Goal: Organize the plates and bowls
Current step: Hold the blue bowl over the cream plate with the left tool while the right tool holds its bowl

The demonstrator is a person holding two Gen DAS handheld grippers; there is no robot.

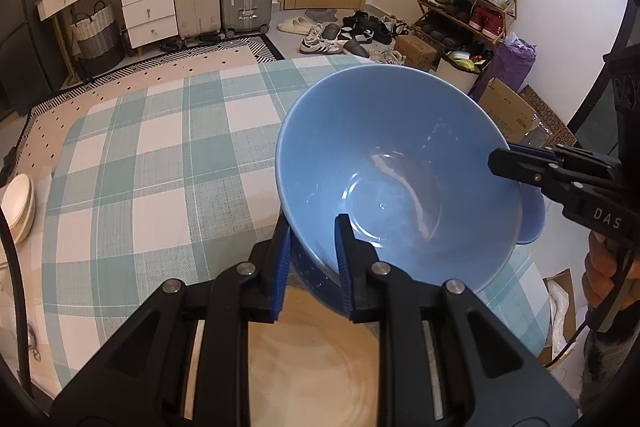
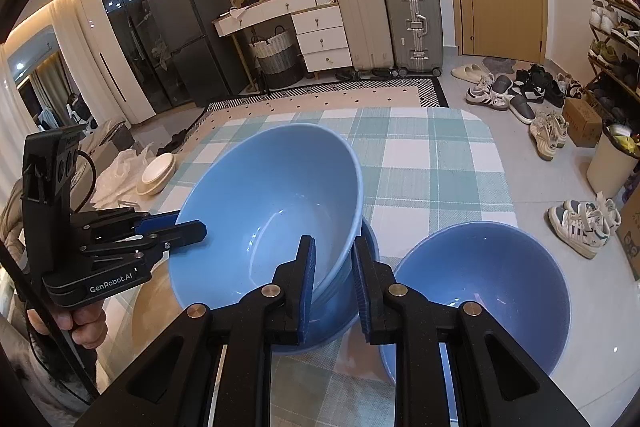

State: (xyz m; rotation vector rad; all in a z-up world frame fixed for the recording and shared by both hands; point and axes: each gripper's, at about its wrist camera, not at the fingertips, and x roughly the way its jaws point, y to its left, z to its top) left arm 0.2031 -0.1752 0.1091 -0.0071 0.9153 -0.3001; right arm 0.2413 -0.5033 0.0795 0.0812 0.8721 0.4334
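Observation:
A large blue bowl (image 1: 400,167) (image 2: 272,195) hangs tilted between both grippers. My left gripper (image 1: 312,223) (image 2: 192,223) is shut on one side of its rim, and my right gripper (image 2: 334,243) (image 1: 504,157) is shut on the opposite side. Its base rests in or just above a second blue bowl (image 2: 344,315) (image 1: 534,223); contact is hidden. A third blue bowl (image 2: 480,287) stands to the right on the table. A beige plate (image 1: 320,367) (image 2: 160,299) lies below the left gripper.
The table carries a green and white plaid cloth (image 1: 140,167) (image 2: 432,163). A stack of cream plates (image 1: 18,207) (image 2: 156,173) sits at its left edge. Beyond the table are suitcases, a dresser, a shoe rack and shoes on the floor.

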